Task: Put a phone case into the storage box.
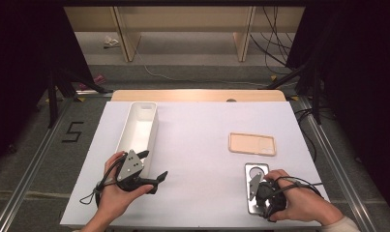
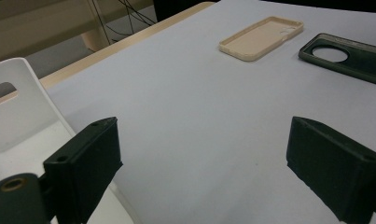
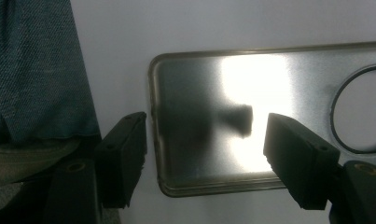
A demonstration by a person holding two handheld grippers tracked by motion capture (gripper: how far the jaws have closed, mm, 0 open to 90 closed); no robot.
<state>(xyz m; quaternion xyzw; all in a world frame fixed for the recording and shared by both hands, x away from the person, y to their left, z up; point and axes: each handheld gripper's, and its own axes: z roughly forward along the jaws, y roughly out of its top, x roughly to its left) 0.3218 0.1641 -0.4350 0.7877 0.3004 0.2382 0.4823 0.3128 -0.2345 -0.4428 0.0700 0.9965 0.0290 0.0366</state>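
Table: white matte sheet [image 1: 197, 159] over a pale wood top, a strip of wood showing at the far edge; dark floor on both sides, wooden shelf legs and loose cables beyond.
Dark case: glossy phone case [image 1: 256, 188] with rounded corners, a raised rim and a round camera cutout; it lies flat near the front right corner of the sheet. In the right gripper view [image 3: 251, 116] its inner face shines like brushed metal.
Right gripper: held [image 1: 260, 191] over the dark case's near end, pointing down. Its black blocky jaws stand spread, one just outside the case's short end, the other over its inner face; the pads are not pressing on it.
Tan case: matte beige phone case [image 1: 252, 144], open side up, just beyond the dark case, apart from it.
Tray: long, narrow white plastic bin [image 1: 139, 128] with smooth walls and a handle slot at the far end, on the left of the sheet.
Left gripper: held [image 1: 151, 169] beside the tray's near end, jaws spread wide with nothing between them.
Open room: broad bare sheet between tray and cases; the dark case sits close to the front edge.
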